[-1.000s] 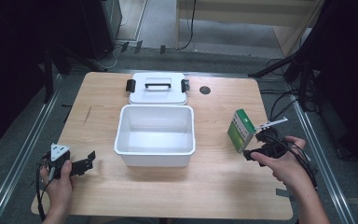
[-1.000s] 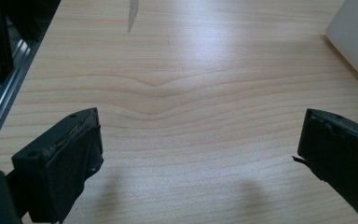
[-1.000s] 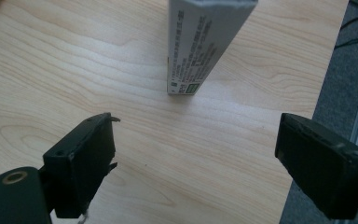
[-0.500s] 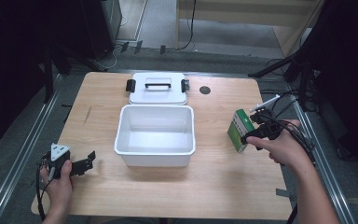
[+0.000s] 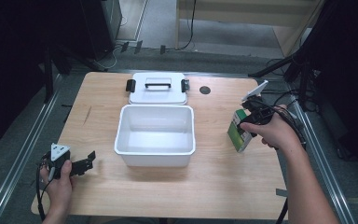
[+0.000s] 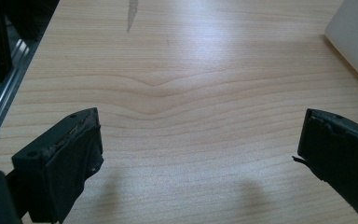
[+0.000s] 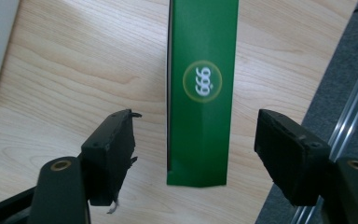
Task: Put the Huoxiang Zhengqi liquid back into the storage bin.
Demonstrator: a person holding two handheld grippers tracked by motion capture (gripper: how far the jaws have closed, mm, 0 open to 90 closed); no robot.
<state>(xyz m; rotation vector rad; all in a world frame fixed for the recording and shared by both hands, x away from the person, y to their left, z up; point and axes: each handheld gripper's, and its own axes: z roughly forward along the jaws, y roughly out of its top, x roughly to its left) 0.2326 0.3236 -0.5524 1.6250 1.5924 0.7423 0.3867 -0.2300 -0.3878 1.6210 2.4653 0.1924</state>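
Green cardboard sits straight ahead of your right gripper (image 7: pixel 193 154): in the right gripper view the box (image 7: pixel 200 88) runs up the middle of the frame, its long axis in line with the gripper, its near end between the two black jaws, which stand wide apart on either side without touching it. A round gold-ringed badge with white figures marks the face you look down on; the card looks smooth and slightly glossy, with crisp folded edges, so I judge it light and easy to dent if you squeeze hard. In the high view that same box (image 5: pixel 239 130) stands at the right of the frame on the pale wooden tabletop (image 5: pixel 233 182), well clear of the bin, with your right hand (image 5: pixel 269 133) just beside it and the right gripper (image 5: pixel 254 114) reaching over its top. Your right hand is plainly the nearer one; closing across the box's narrow width looks like the move this sets up. At frame centre the white plastic bin (image 5: pixel 154 150) lies open and empty, a deep rounded-corner rectangle, and its lid (image 5: pixel 157 94), white with a black handle and black side clips, lies flat just beyond it toward the top of the frame. Your left gripper (image 5: pixel 85 162) rests at the lower left, jaws spread and holding nothing, with bare grained wood between them in the left gripper view, far from the box.
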